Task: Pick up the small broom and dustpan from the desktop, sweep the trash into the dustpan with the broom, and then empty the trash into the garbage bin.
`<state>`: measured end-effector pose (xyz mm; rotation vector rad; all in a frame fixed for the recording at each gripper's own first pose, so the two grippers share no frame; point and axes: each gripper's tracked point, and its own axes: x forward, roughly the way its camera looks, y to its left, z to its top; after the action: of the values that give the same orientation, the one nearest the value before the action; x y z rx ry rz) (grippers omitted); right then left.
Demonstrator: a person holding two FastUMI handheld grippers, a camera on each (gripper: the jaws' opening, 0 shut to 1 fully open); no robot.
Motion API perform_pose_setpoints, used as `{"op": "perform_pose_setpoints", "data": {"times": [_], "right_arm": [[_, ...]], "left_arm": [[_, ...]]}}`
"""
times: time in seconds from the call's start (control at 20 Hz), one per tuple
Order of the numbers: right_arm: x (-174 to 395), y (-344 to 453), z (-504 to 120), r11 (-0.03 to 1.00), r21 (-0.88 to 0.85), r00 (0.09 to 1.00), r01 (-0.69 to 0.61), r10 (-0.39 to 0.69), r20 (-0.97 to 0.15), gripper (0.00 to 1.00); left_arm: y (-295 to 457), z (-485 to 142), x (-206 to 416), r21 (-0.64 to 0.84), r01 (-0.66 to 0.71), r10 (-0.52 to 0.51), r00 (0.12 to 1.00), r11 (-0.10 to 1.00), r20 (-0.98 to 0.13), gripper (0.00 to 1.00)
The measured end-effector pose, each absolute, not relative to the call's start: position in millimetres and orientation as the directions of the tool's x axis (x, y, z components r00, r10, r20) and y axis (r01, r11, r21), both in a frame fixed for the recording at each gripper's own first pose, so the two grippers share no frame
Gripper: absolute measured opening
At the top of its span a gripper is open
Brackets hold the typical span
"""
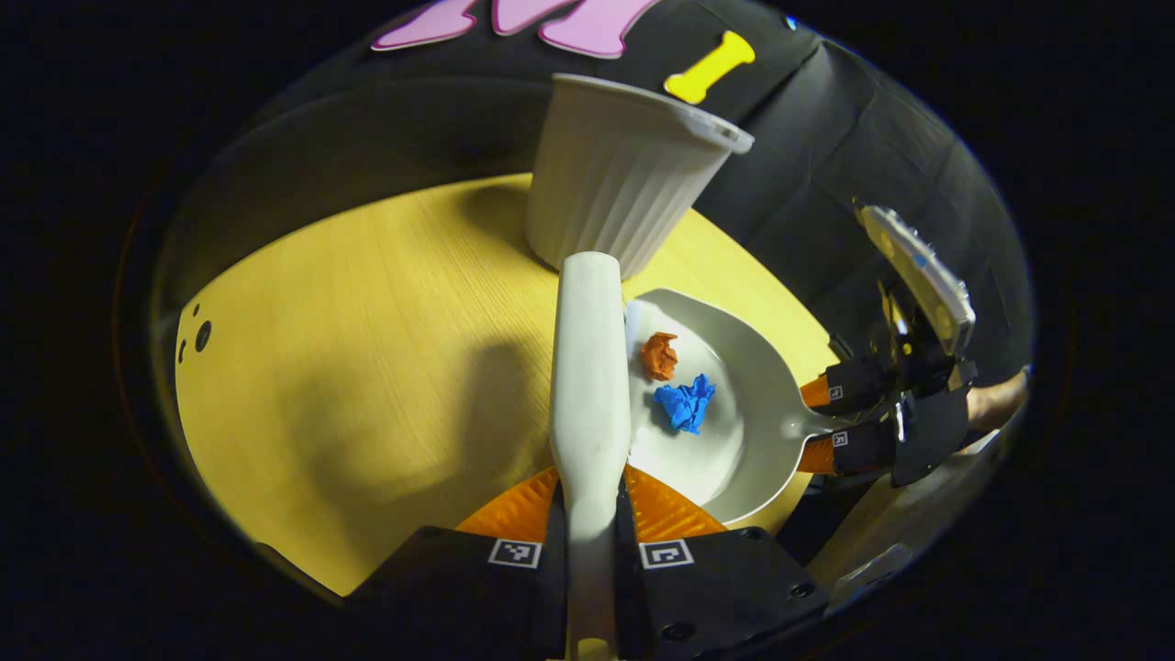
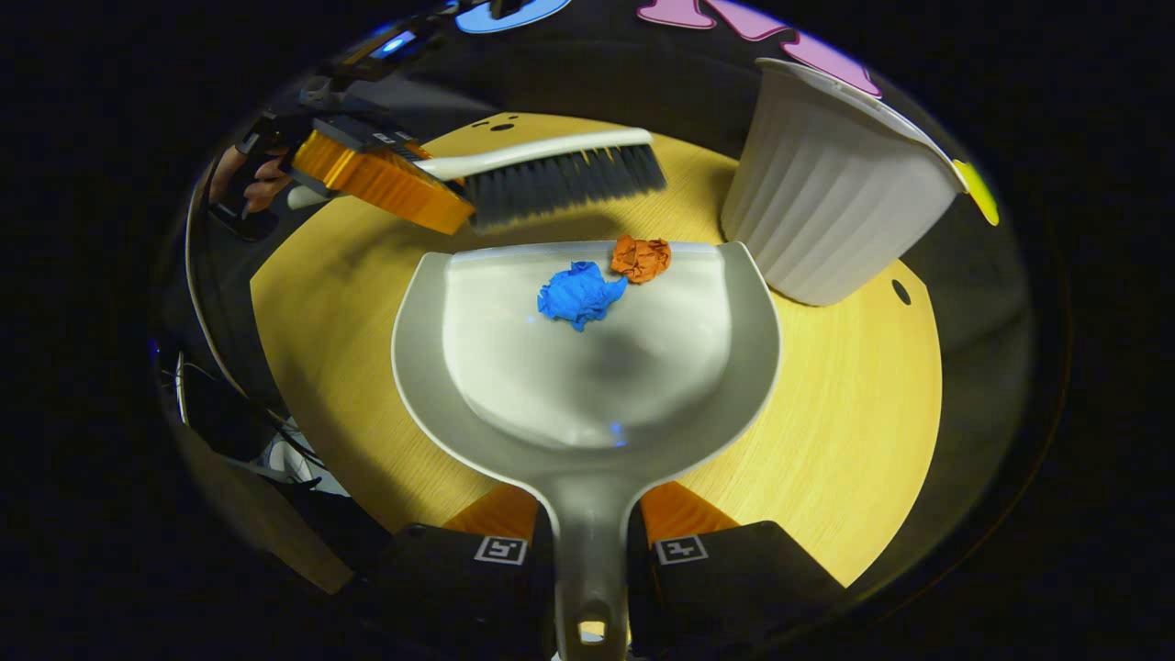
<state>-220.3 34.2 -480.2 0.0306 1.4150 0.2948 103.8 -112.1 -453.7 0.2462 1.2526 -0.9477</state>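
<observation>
In the right gripper view, the right tool (image 2: pixel 590 542) sits nearest, its two fingers closed tight on the handle of the pale grey dustpan (image 2: pixel 587 367), which runs forward between them and widens into a broad scoop lying flat over the yellow wood-grain counter (image 2: pixel 844 431). In the pan, close to its front lip, rest a crumpled blue paper ball (image 2: pixel 578 294) and a crumpled orange paper ball (image 2: pixel 641 258), touching each other or nearly so. Just beyond that lip hangs the small broom (image 2: pixel 551 170), its dark bristles pointing down toward the counter and its white back on top, held from the left by the left tool (image 2: pixel 386 179) with a hand (image 2: pixel 252 184) behind it. To the right of the pan's far corner stands the white ribbed garbage bin (image 2: pixel 826 193), upright and close beside the pan; whether they touch I cannot tell. In the left gripper view, the left tool's fingers clamp either side of the broom's white handle, which rises straight ahead and hides part of the bin's base. The dustpan lies just right of the broom with both paper balls inside. Dark holes mark the counter's far edge, and black cloth walls close the booth behind.
</observation>
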Motion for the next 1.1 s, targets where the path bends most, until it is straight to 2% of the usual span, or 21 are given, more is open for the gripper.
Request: {"op": "perform_pose_setpoints", "data": {"times": [0.1,0.25,0.45,0.65,0.75,0.95,1.1], "right_arm": [[-225,25,-462,0.974,0.176,0.122,-0.144,0.194,-0.973,0.36],[-233,3,-427,0.985,0.160,0.094,-0.062,0.165,-0.982,0.36],[-219,-40,-357,0.994,0.102,0.080,0.036,0.099,-0.992,0.36],[-173,-95,-297,0.991,0.021,0.107,0.134,0.006,-0.994,0.36],[-159,-119,-286,0.986,-0.022,0.107,0.166,-0.040,-0.994,0.39],[-119,-161,-270,0.984,-0.076,0.082,0.162,-0.090,-0.993,0.32],[-91,-187,-275,0.984,-0.114,0.058,0.134,-0.122,-0.991,0.39]], "left_arm": [[-89,-437,125,-0.291,0.706,-0.475,0.072,0.646,-0.877,0.25],[-36,-445,151,-0.174,0.698,-0.385,0.157,0.695,-0.910,0.24],[6,-478,132,-0.117,0.665,-0.292,0.158,0.738,-0.943,0.24],[15,-499,104,-0.168,0.648,-0.305,0.103,0.743,-0.947,0.25],[16,-501,98,-0.193,0.642,-0.325,0.092,0.742,-0.941,0.25],[16,-497,88,-0.216,0.638,-0.350,0.090,0.739,-0.932,0.25],[25,-497,88,-0.223,0.624,-0.356,0.095,0.749,-0.930,0.24]]}}
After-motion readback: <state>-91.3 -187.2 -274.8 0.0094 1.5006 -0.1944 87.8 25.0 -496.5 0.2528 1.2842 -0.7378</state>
